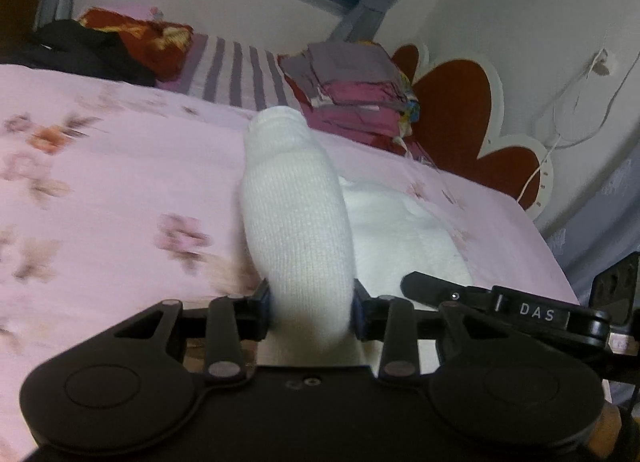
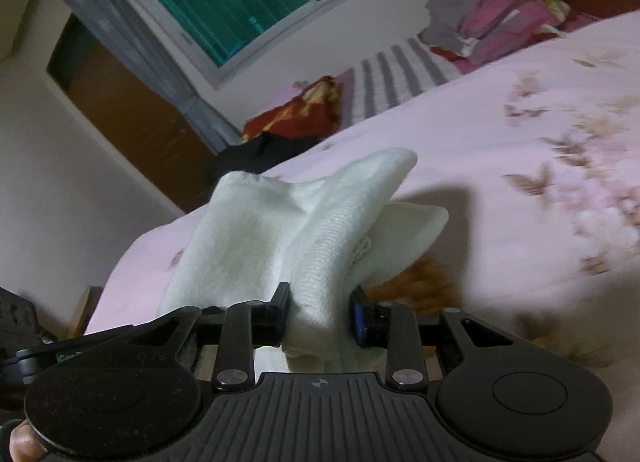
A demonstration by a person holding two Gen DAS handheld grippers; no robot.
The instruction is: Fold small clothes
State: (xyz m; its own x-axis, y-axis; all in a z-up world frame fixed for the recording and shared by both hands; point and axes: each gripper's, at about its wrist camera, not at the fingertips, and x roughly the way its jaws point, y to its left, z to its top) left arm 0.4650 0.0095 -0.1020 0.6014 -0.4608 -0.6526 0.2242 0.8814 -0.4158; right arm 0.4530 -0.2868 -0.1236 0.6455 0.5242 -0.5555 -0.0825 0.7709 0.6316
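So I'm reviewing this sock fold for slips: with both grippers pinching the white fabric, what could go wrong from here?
1. The left gripper pinches only a narrow end of the white sock; it might slip free.
2. The right gripper holds bunched layers, so the fold may land crooked.
3. Loose white fabric trails on the pink bedsheet and could drag.

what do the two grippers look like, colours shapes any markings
Both are matte black with two round discs and pinned linkage bars. The left gripper has a smooth body; the right gripper has a ribbed body with a small crosshair mark. Blue fingertip pads. A DAS label shows nearby.
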